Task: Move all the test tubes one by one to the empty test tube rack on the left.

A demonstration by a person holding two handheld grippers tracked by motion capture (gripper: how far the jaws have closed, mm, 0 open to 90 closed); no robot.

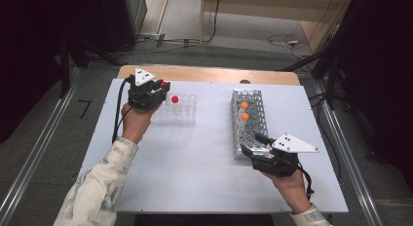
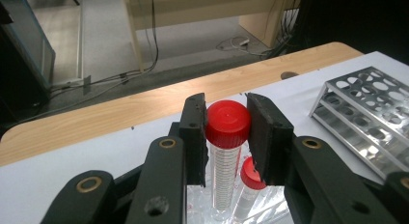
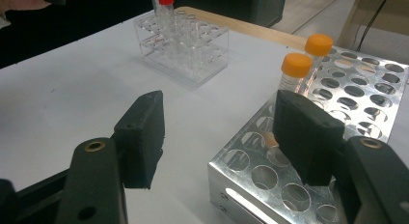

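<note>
A red-capped tube [image 2: 227, 137] is being gripped by the left gripper [image 2: 226, 132] over a clear rack [image 1: 178, 111]; the right gripper [image 3: 217, 137] is being held open.

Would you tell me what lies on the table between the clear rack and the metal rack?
Nothing: in the high view the white table is bare between the clear rack and the metal rack.

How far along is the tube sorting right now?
Done: one red-capped tube stands in the clear rack. In hand: the left tongs grip a second red-capped tube above that rack. Left: two orange-capped tubes stand in the metal rack, with the right tongs open at its corner.
</note>
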